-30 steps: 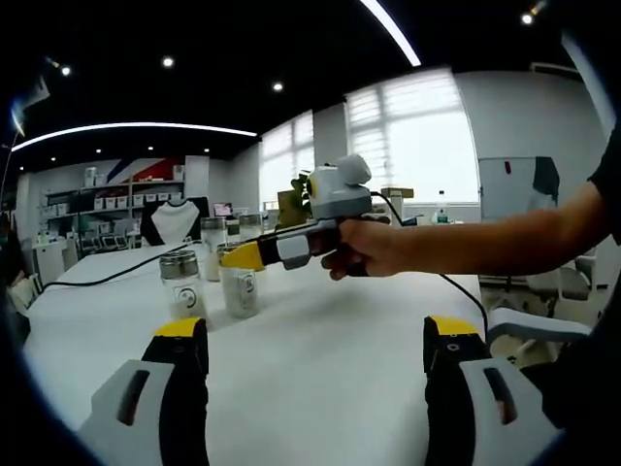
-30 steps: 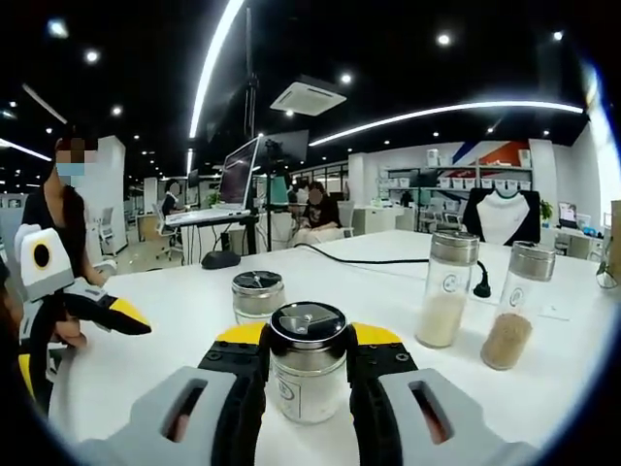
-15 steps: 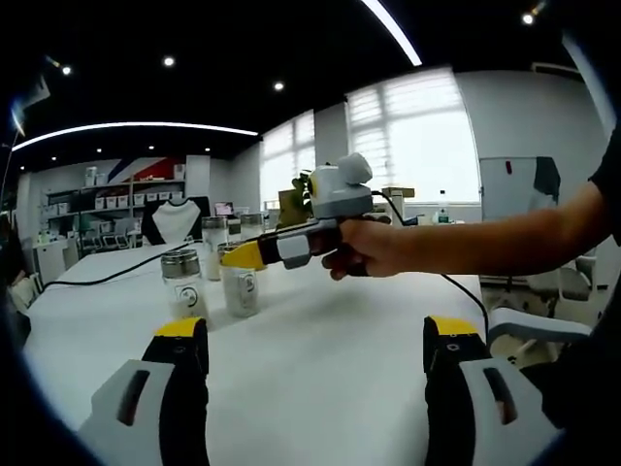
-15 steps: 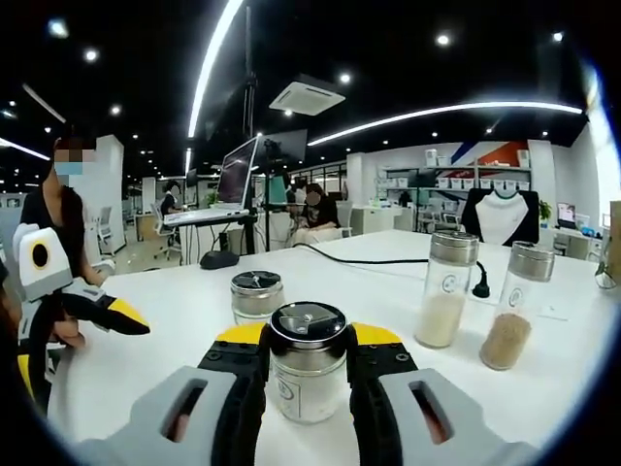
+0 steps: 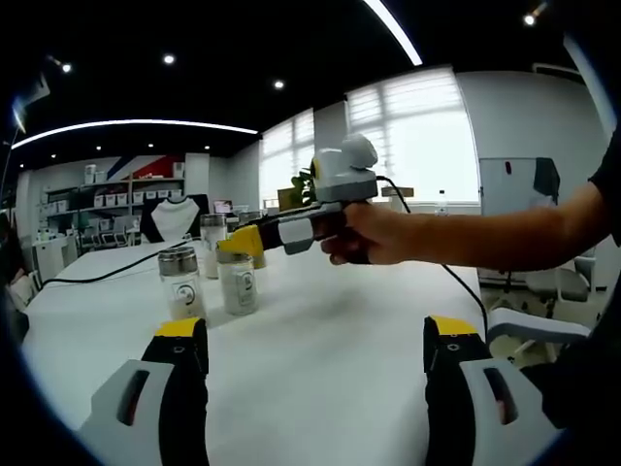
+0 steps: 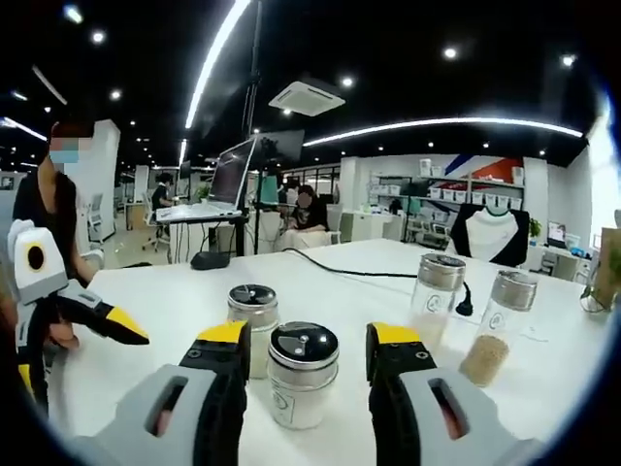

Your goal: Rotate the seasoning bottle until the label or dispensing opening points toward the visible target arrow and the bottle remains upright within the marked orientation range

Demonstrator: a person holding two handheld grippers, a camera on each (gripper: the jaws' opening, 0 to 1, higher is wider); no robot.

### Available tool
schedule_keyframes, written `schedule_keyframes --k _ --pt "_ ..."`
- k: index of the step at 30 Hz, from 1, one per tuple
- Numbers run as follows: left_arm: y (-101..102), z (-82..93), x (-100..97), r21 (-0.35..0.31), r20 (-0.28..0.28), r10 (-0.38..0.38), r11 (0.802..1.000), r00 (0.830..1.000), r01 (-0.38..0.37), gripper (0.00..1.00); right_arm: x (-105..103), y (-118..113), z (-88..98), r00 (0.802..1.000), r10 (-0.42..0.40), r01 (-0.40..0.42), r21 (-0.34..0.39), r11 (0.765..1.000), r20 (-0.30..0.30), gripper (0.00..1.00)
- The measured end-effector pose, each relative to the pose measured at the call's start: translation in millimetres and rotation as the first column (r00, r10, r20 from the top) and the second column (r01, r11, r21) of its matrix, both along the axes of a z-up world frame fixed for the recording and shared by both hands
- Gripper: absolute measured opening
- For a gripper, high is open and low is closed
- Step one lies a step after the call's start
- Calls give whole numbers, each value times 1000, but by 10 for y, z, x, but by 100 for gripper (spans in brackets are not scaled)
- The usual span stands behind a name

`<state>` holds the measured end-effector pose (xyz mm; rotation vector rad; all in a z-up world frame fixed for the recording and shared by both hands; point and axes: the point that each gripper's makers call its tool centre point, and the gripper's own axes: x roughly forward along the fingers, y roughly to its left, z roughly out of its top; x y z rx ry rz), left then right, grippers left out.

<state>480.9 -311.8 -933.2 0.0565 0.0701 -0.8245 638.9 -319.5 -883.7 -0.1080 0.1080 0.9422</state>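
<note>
The seasoning bottle (image 6: 302,388) stands upright on the white table (image 6: 543,408) between the spread jaws of the right gripper (image 6: 309,359), untouched, looking light but smooth and breakable glass, best pinched on its body below the metal cap, while the left gripper (image 5: 315,340) hangs spread.

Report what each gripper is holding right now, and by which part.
Nothing is held. The right gripper is open, its jaws standing apart on either side of the seasoning bottle without touching it. The left gripper is open over bare white table.
</note>
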Motion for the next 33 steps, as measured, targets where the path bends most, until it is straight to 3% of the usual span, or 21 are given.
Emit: schedule_keyframes --k 4,8,10,15,18,21,25,33 --pt "3 16 5 -3 0 6 1000 1000 -6 100 105 -88 56 998 -61 61 -4 998 25 49" --pt "-9 9 -6 8 3 -1 1000 1000 1 100 303 -231 99 987 -154 153 16 988 39 42" --pt "-12 10 -8 5 3 -3 1000 1000 3 100 433 -292 118 980 -195 193 44 980 28 43" --pt "-13 2 -5 13 2 -5 1000 1000 5 100 638 -321 136 971 -232 230 37 972 62 42" --pt "-4 3 -2 10 1 -3 1000 1000 3 100 781 -367 179 952 -272 274 5 962 139 35" --pt "-3 -2 1 13 1 -3 1000 1000 3 100 908 -328 180 951 -285 284 28 958 117 36" --pt "-21 -4 -2 12 0 -6 1000 1000 6 100 1091 -346 125 933 -334 336 3 942 134 36" --pt "-72 -7 -21 17 6 -17 1000 1000 17 100 1346 -313 75 927 -336 346 -30 938 169 41"
